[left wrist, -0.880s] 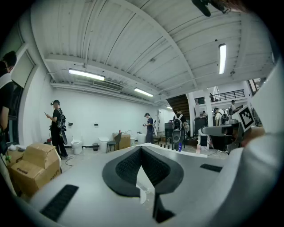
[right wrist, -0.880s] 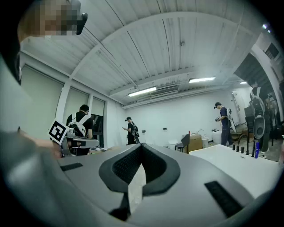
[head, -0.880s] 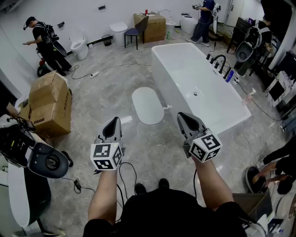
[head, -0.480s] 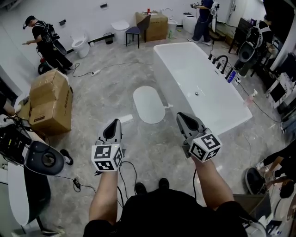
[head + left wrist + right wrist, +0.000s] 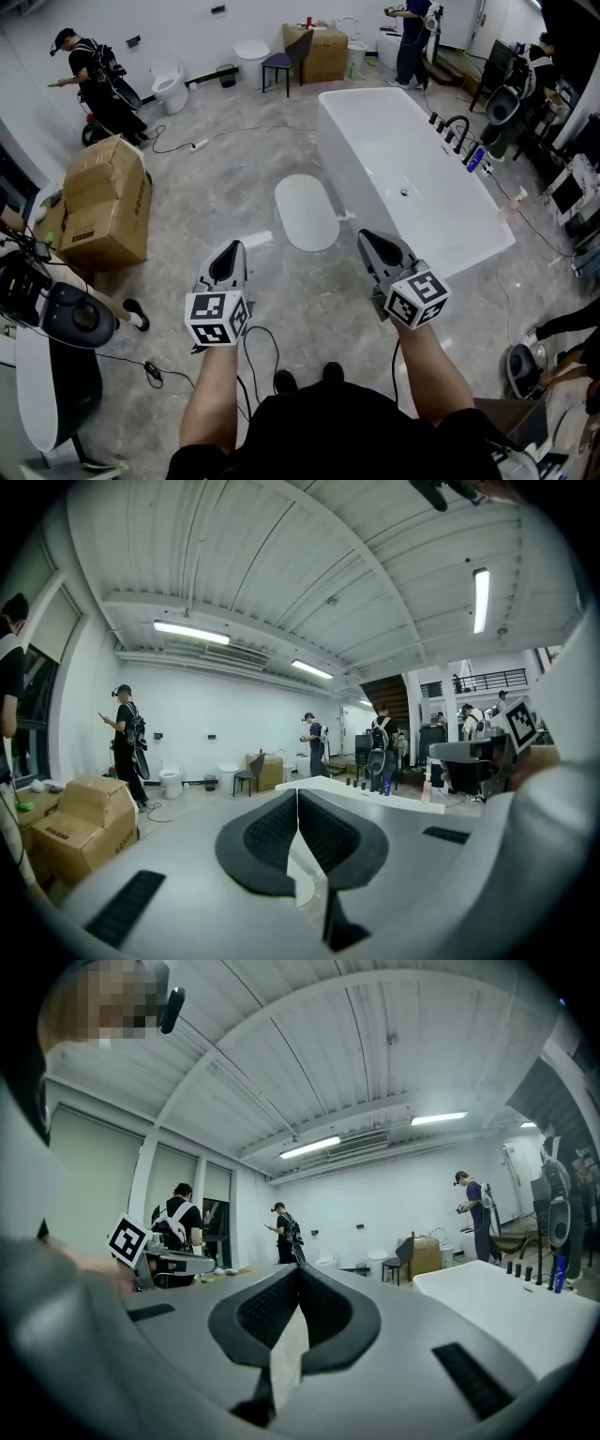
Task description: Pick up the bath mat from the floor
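A white oval bath mat (image 5: pixel 307 212) lies flat on the grey floor beside the bathtub's left wall. My left gripper (image 5: pixel 231 247) is held above the floor, short of the mat and to its left, shut with nothing in it. My right gripper (image 5: pixel 367 237) hovers just right of the mat's near end, also shut and empty. In the left gripper view the left gripper (image 5: pixel 297 794) has its pads pressed together, and the right gripper (image 5: pixel 298 1271) shows the same in the right gripper view. Both point roughly level across the room; the mat is hidden in both gripper views.
A long white bathtub (image 5: pixel 410 174) with black taps stands right of the mat. A cardboard box (image 5: pixel 101 204) sits at the left, with a white fixture (image 5: pixel 45 370) near it. Cables (image 5: pixel 255 342) trail on the floor by my feet. People stand at the back left (image 5: pixel 91 74), back right (image 5: pixel 413 37) and right edge.
The view has shifted slightly: the mat, tub and box sit a little further right and lower in the picture. Both grippers keep their places, still shut.
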A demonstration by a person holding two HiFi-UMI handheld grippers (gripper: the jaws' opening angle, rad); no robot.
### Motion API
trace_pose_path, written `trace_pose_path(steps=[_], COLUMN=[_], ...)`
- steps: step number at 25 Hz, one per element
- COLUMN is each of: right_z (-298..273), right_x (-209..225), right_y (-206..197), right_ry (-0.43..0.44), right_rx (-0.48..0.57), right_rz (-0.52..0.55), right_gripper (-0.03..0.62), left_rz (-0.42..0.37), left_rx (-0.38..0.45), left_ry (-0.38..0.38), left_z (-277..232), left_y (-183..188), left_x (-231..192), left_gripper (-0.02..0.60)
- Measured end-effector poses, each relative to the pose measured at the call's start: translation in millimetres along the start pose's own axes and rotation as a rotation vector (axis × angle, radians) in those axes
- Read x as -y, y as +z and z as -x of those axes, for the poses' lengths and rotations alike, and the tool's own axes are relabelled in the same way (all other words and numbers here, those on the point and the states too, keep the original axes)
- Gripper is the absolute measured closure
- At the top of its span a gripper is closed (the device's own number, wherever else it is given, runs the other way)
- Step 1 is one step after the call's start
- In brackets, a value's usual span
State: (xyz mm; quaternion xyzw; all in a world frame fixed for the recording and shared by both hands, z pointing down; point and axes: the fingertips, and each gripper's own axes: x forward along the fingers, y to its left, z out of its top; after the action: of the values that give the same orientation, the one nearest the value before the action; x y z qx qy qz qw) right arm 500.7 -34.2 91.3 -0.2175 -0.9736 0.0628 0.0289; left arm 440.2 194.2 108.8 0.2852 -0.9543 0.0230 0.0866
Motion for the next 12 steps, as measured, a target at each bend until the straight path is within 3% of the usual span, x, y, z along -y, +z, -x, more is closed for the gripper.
trace_pose_path(steps=[5, 12], right_z=[0.0, -2.4], right_x=[5.1, 0.5], right_y=[-1.5, -0.1], right_ry=[-0.010, 0.000], right_rx=[0.005, 0.015], right_rz=[-0.022, -0.038], right_gripper=[0.513, 0.421], left_rz=[-0.005, 0.007], left_rx=[0.008, 0.004], left_ry=[-0.005, -0.014], left_z=[-0.1, 4.0], left_y=[0.4, -0.4], left_x=[0.9, -5.0], left_gripper=[0.548, 0.415])
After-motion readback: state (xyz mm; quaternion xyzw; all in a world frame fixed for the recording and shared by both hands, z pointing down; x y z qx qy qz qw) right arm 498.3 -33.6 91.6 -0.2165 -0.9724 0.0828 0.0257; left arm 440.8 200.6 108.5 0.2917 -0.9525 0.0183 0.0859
